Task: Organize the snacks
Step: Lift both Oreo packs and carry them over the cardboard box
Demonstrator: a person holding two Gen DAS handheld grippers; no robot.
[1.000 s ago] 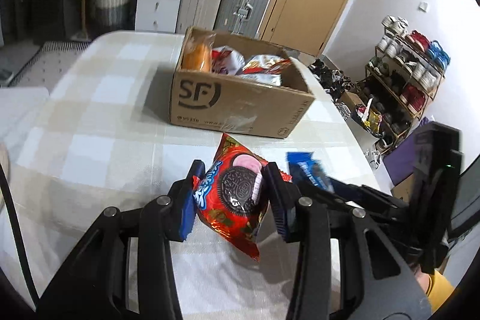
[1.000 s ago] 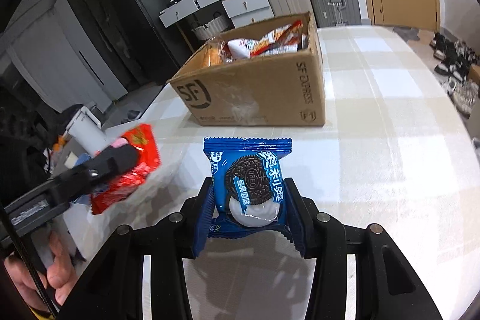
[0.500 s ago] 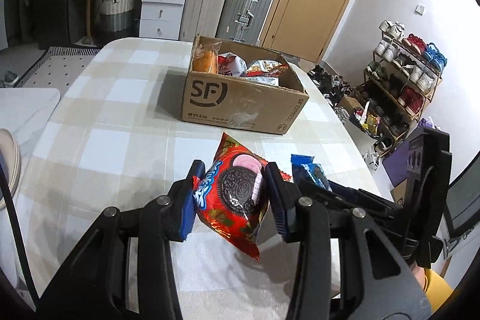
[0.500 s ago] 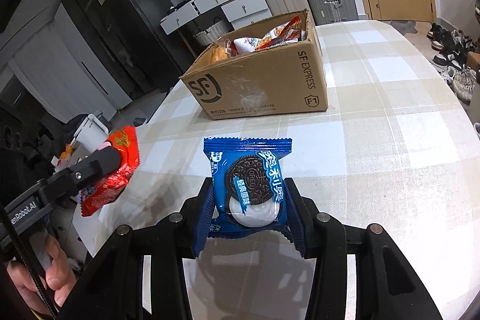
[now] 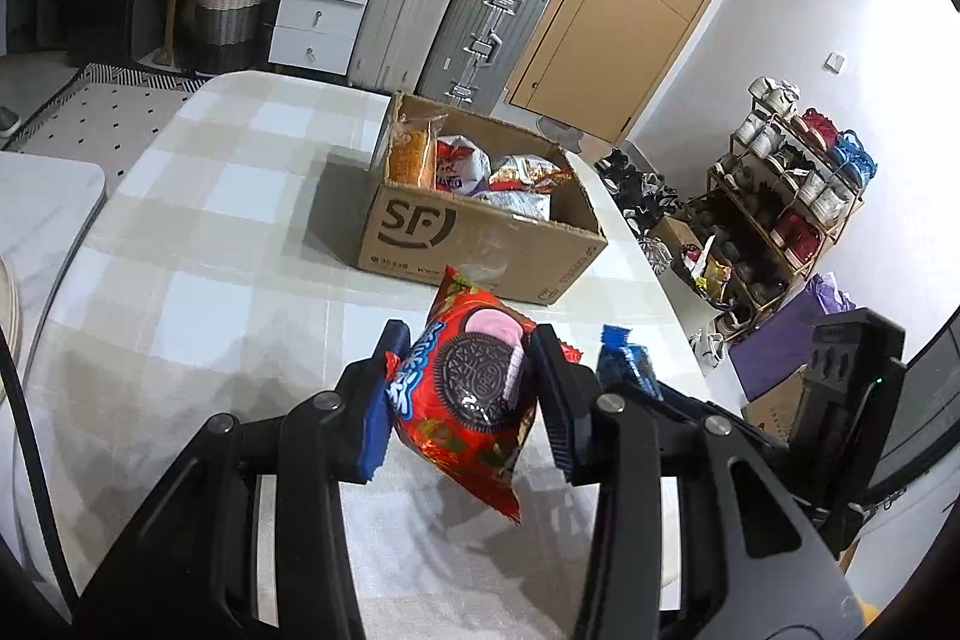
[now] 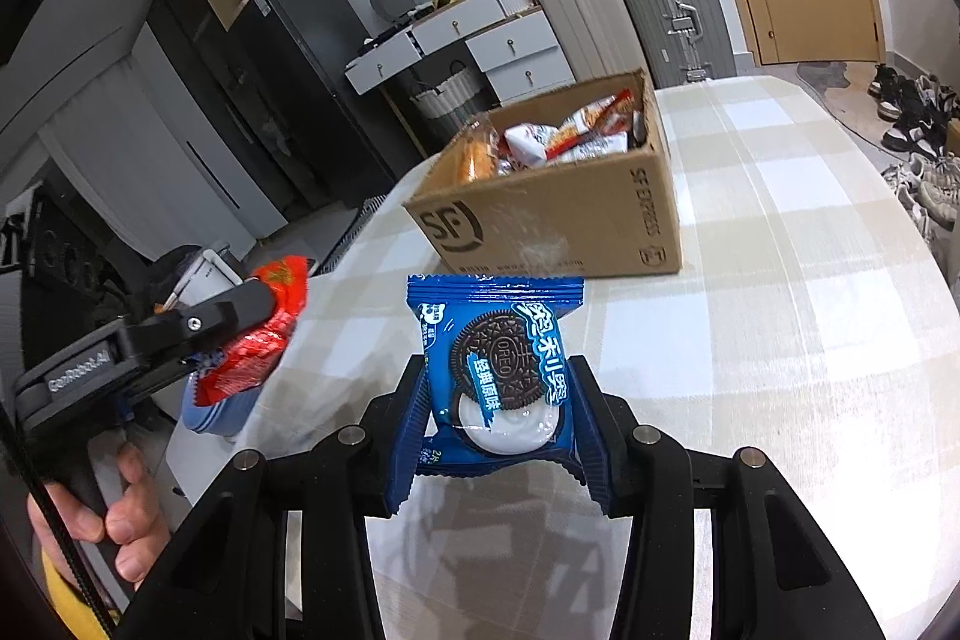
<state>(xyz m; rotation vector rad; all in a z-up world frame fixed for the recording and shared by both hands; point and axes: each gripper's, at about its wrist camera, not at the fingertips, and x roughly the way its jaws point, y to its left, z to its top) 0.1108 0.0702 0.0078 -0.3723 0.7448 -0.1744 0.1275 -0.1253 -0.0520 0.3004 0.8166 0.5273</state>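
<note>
the left tongs [image 5: 465,388] are clamped across the middle of a red crinkly foil cookie packet [image 5: 471,394], which hangs tilted, its lower corner free above the checked cloth tabletop [image 5: 198,280]. the right tongs [image 6: 501,400] pinch a blue foil cookie packet [image 6: 498,364] by its lower half, upright and facing the camera. both packets look light, soft and slippery, with brittle biscuits inside, so a grip across the flat faces near the centre seems safest, and a gentle one. ahead of both tongs, well apart, stands an open brown cardboard box [image 5: 480,244] already holding wrapped snacks [image 5: 516,178]. the person's left hand [image 6: 114,502] wraps the handle low at the tabletop's near edge; both tools point toward the box, roughly level, side by side.
</note>
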